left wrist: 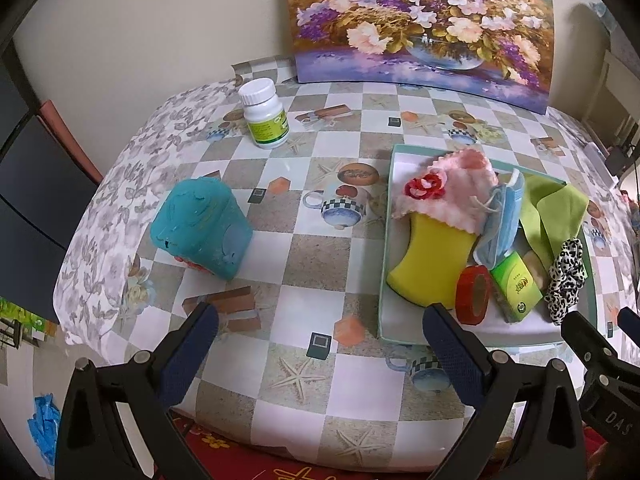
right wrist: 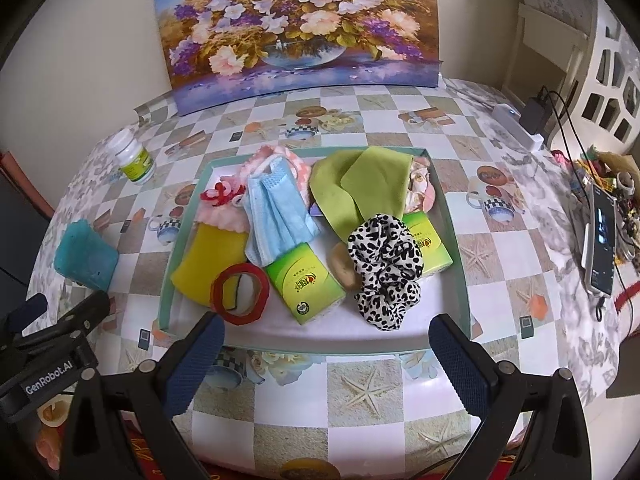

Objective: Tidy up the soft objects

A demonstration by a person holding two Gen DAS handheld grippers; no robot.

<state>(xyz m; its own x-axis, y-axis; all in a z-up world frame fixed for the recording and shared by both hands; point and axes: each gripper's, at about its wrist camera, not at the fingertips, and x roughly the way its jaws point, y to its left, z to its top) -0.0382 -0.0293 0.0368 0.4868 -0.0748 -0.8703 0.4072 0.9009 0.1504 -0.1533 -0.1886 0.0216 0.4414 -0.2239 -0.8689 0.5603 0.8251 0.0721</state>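
Here, left tool (left wrist: 320,328) wide open, empty, right tool (right wrist: 326,334) likewise, both hovering before tray (right wrist: 316,347).

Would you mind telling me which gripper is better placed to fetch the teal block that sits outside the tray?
Left. The left gripper is open, with the teal block just ahead-left.

A home room: a flower painting (right wrist: 296,28) leans against the wall behind a counter (right wrist: 360,392) covered in checkered, teacup-printed oilcloth.
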